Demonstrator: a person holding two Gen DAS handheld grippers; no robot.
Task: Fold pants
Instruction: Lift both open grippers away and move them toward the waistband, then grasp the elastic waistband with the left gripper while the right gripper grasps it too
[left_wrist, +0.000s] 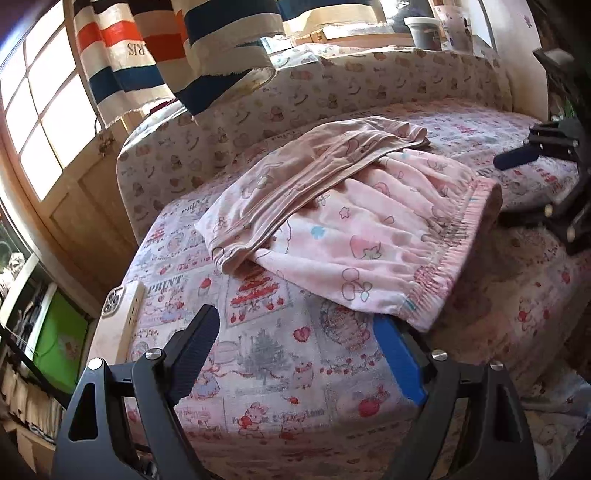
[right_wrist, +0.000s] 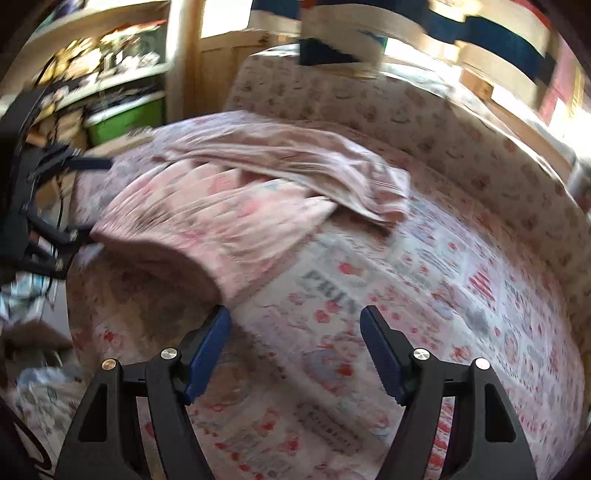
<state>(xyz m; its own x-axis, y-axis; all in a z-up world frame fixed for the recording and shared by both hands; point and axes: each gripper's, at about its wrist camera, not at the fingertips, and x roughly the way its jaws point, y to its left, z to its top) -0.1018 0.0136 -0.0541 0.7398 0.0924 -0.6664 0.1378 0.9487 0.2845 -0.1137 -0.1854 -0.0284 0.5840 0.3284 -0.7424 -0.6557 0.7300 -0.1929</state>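
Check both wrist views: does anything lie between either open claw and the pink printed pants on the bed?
Nothing visible does. The left claw and right claw face the pink printed pants over bare patterned bedsheet; the white smartphone lies off to the side.

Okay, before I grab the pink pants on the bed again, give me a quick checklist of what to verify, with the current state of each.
1. Left gripper open and empty: ok; jaws stand wide over the bedsheet, nothing between them.
2. Right gripper open and empty: ok; only sheet shows between its fingers.
3. Pants lying on the bed: ok; legs already laid over the upper part, waistband nearest the grippers.
4. Waistband within easy reach of both grippers: ok; its two corners sit just ahead of the fingertips.
5. Fold lying smooth: not ok; the cloth is bunched and wrinkled.
6. Phone clear of the pants: ok; it lies apart at the bed's edge.
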